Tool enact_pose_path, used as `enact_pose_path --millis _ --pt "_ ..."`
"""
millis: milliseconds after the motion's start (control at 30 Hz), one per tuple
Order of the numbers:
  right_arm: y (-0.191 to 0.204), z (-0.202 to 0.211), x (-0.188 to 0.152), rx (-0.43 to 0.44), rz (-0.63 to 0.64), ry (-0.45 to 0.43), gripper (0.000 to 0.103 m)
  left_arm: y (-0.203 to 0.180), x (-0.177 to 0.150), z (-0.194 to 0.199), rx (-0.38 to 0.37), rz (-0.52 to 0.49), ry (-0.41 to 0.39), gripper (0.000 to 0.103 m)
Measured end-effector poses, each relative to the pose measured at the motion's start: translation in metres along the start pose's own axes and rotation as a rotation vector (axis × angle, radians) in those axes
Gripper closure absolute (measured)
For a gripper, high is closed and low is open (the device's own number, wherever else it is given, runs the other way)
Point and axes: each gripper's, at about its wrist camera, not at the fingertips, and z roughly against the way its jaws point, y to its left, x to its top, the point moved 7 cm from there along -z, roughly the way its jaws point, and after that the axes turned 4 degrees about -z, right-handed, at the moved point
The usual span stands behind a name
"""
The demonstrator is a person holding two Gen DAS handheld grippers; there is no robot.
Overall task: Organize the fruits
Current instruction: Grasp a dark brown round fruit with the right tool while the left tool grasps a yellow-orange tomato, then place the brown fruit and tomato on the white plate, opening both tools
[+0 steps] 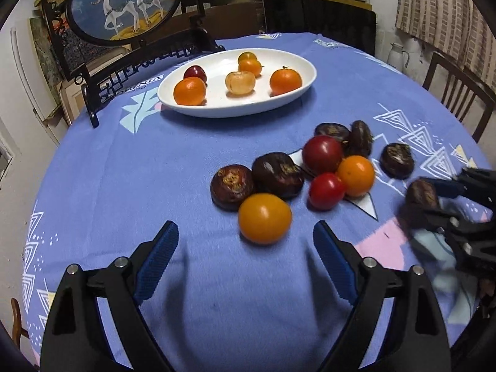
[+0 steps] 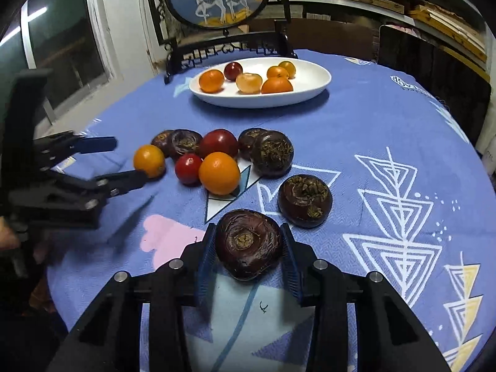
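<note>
White oval plate (image 1: 291, 99), taken as landmark, at the far side of a round table under a blue patterned cloth (image 1: 155, 167); it holds six small fruits: four orange, one dark red, one pale peeled. Nearer than the plate, loose on the cloth, a cluster: dark brown water chestnuts (image 2: 272, 153), two red tomatoes (image 2: 218, 143), one orange (image 2: 219, 173) and one yellow-orange fruit (image 1: 264, 218), the last nearest the left gripper. Left gripper (image 1: 246, 238): blue-padded tongs spread wide, nothing between them, tips just short of the yellow-orange fruit. Right gripper (image 2: 248, 243): tongs pressed onto a dark brown chestnut (image 2: 248, 243), one pad on each flank, the piece low over or on the cloth, well nearer than the plate. Behind the plate, a round deer-painted screen (image 1: 124, 3) on a dark carved stand.
</note>
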Motion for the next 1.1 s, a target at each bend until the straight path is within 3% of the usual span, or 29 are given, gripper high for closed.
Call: enact_pose_path --millis 33,67,100,167,200,300,600,733,833,967,1100 --pt "0.000 -0.001 -0.002 0.012 -0.004 0.004 0.062 0.001 0.001 -0.005 -0.005 0.005 0.013 0.017" --pt "0.000 0.000 -0.002 0.024 -0.009 -0.001 0.062 0.002 0.001 -0.010 -0.014 0.010 0.023 0.026" --pt "-0.001 0.003 -0.001 0.029 -0.010 -0.009 0.062 0.002 0.000 -0.016 -0.028 0.016 0.041 0.045" --pt "-0.001 0.003 -0.001 0.051 -0.010 -0.013 0.062 0.001 0.000 -0.020 -0.075 0.028 0.050 0.063" --pt "-0.001 0.004 -0.002 0.054 -0.011 -0.014 0.062 0.000 0.001 -0.019 -0.070 0.022 0.047 0.066" --pt "0.000 0.005 -0.002 0.064 -0.015 -0.019 0.062 -0.004 0.000 -0.009 -0.058 0.009 0.009 0.066" --pt "0.000 0.021 0.006 0.073 -0.039 0.005 0.062 -0.001 0.002 0.045 -0.111 0.055 -0.110 0.066" --pt "0.003 0.050 0.053 0.093 -0.018 -0.044 0.062 0.006 0.028 0.057 -0.127 0.047 -0.149 0.066" --pt "-0.005 0.051 0.099 0.095 -0.039 -0.069 0.062 0.011 0.057 0.047 -0.129 0.032 -0.152 0.066" --pt "-0.022 0.015 0.160 0.098 -0.094 -0.082 0.062 0.021 0.099 0.012 -0.145 0.040 -0.140 0.066" --pt "-0.037 -0.040 0.199 0.067 -0.145 -0.050 0.062 0.033 0.129 -0.037 -0.137 0.070 -0.092 0.066"
